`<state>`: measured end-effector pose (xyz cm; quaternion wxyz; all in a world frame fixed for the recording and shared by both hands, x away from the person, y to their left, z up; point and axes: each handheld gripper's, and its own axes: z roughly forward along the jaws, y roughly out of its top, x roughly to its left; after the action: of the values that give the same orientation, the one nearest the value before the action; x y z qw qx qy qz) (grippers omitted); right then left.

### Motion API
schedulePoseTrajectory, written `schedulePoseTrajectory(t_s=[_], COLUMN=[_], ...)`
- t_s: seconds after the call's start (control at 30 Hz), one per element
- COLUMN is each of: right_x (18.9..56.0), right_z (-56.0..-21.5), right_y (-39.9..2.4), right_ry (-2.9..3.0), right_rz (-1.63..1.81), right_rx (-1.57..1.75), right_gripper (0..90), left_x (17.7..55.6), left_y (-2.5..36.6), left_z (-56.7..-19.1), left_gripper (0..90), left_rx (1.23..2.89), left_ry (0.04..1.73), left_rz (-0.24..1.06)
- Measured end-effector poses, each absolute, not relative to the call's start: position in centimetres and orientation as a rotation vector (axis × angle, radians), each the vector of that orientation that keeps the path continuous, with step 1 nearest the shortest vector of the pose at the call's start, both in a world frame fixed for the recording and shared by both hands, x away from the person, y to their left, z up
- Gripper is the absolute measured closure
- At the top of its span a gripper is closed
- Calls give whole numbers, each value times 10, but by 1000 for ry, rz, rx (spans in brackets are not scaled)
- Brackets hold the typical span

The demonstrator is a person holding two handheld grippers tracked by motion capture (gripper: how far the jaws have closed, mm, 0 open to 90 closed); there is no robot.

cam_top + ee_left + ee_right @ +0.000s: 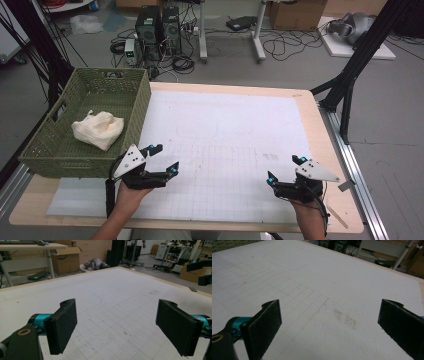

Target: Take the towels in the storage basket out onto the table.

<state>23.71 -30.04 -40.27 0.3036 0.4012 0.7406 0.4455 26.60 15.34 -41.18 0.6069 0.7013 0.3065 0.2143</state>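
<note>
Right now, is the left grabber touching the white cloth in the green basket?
Apart. The high view shows the left gripper over the table mat outside the basket; the cloth lies inside.

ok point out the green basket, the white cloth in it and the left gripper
green basket (141, 107): high view, on its right wicker wall.
white cloth (97, 129): high view, on the middle of the crumpled bundle.
left gripper (166, 159): high view, midway between its open fingertips.
</note>
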Motion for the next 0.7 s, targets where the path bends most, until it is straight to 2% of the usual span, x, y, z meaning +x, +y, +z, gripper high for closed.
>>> schedulePoseTrajectory(t_s=[0.7], right_x=[239], right_z=[-404], right_y=[-300], right_ry=[1995], right_rz=[1207], right_rx=[1122], right_gripper=[53], left_x=[265], left_y=[149], left_z=[-410], left_gripper=[178], left_rx=[1652], left_ry=[693], left_rz=[481])
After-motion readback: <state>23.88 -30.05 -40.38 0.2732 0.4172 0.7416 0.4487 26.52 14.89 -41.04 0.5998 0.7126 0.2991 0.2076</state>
